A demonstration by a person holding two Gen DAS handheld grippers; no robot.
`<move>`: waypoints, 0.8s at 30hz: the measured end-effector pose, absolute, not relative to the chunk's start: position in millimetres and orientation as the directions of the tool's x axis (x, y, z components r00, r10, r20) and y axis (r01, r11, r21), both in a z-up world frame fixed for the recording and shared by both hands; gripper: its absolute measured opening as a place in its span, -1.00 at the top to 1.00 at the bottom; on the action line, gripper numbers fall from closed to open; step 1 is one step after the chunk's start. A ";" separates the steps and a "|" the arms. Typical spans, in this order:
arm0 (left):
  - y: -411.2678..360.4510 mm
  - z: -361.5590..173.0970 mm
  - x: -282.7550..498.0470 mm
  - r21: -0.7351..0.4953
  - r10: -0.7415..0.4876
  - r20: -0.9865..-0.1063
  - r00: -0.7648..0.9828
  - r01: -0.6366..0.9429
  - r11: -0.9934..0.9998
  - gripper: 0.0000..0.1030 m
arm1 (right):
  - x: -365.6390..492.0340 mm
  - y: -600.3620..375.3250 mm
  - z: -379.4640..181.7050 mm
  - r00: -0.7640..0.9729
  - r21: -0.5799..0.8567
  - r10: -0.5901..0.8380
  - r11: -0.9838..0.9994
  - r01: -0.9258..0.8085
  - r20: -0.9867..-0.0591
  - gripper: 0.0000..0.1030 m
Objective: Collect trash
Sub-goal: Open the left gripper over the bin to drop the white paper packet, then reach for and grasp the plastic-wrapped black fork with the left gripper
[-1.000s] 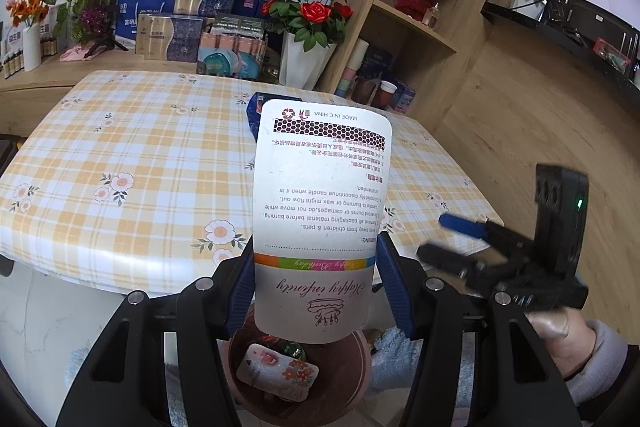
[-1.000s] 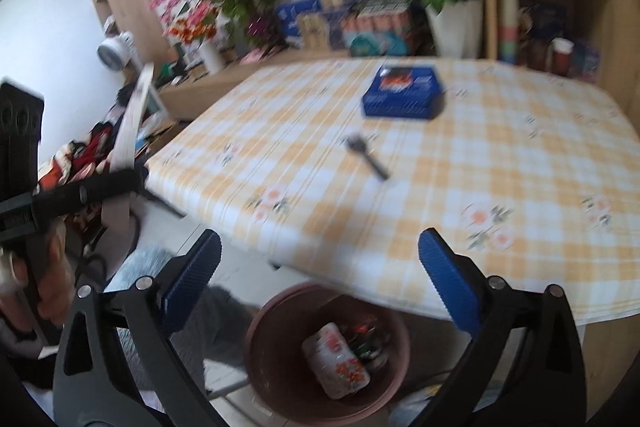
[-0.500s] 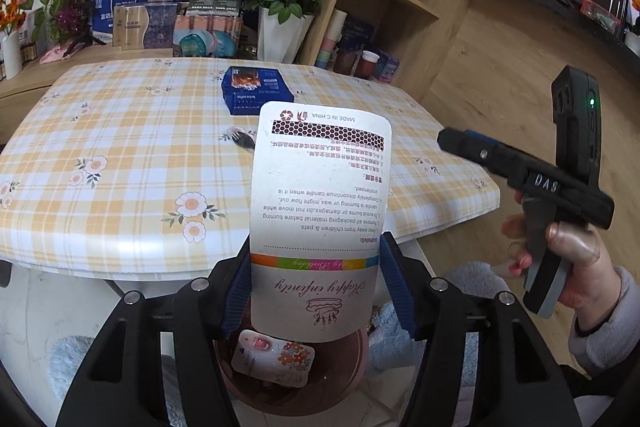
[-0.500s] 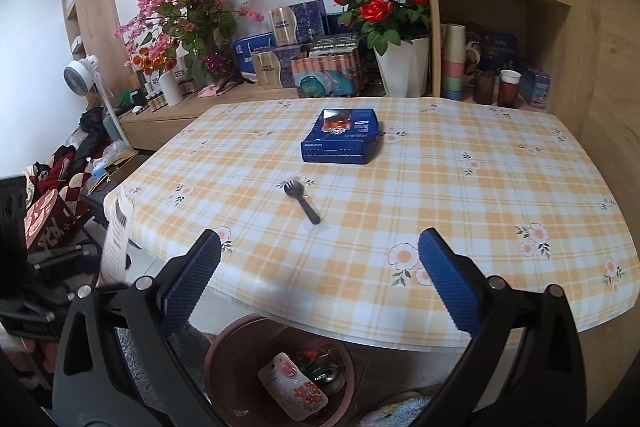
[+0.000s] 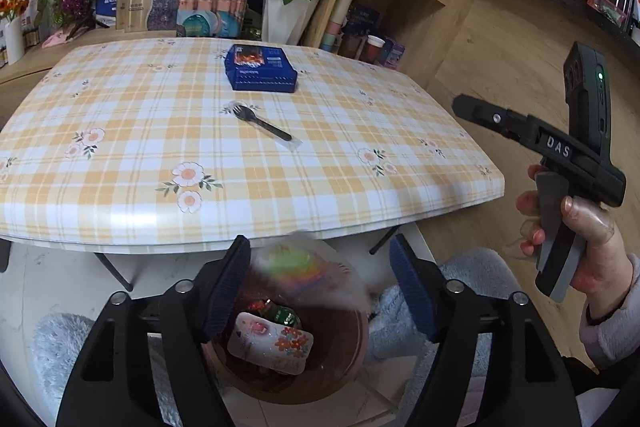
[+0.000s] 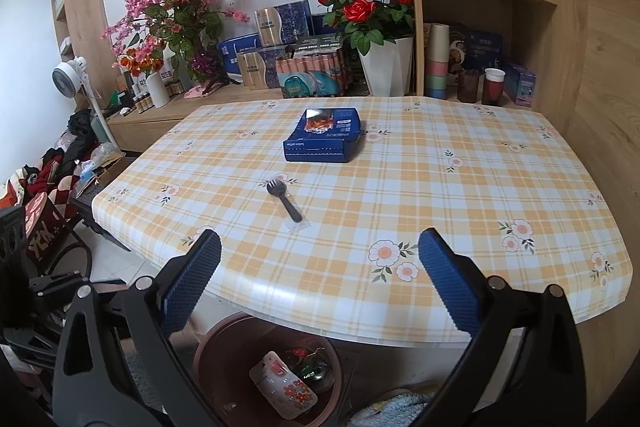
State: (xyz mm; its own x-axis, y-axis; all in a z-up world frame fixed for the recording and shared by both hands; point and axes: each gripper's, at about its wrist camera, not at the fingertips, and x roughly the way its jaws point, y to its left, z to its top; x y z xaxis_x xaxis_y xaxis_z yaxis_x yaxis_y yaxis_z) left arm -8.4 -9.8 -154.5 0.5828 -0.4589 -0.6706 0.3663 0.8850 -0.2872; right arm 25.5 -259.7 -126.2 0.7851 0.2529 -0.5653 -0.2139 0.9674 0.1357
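Left gripper (image 5: 320, 291) open above round brown bin (image 5: 352, 359).

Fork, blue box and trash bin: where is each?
Fork (image 6: 285, 201), right wrist view, on its black handle.
Blue box (image 6: 325, 135), right wrist view, on its top face.
Trash bin (image 5: 352, 351), left wrist view, on its brown rim.

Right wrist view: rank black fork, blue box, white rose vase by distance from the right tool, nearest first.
From the right tool:
1. Black fork, in its clear wrapper, mid-table, slightly left of center.
2. Blue box, farther back on the table, near center.
3. White rose vase, beyond the table's far edge, right of center.
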 end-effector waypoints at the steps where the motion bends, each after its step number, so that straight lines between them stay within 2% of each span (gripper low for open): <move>1: -8.0 -153.1 -6.8 -0.284 -0.453 -0.668 0.590 0.360 0.889 -0.46 | 25.8 -259.7 -126.5 0.789 0.131 0.247 0.969 -0.209 -0.563 -0.89; 6: 9.6 -146.9 6.3 -0.278 -0.412 -0.654 0.635 0.304 0.911 -0.63 | 29.4 -264.6 -127.3 0.797 0.153 0.241 0.970 -0.188 -0.553 -0.89; 12: 26.4 -135.4 25.3 -0.265 -0.370 -0.632 0.681 0.258 0.929 -0.73 | 34.7 -272.3 -128.3 0.807 0.171 0.233 0.971 -0.165 -0.543 -0.89; 24: 32.5 -122.8 57.4 -0.235 -0.337 -0.625 0.704 0.242 0.941 -0.75 | 57.1 -279.0 -134.9 0.806 0.159 0.212 0.976 -0.148 -0.553 -0.89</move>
State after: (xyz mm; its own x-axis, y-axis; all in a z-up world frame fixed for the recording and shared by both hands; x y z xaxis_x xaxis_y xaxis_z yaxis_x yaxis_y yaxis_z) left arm 57.4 32.5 -122.8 0.7045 -0.3370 -0.6246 0.2416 0.9414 -0.2354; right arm 57.1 -279.0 -134.9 0.8057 0.2118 -0.5531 -0.1478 0.9762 0.1586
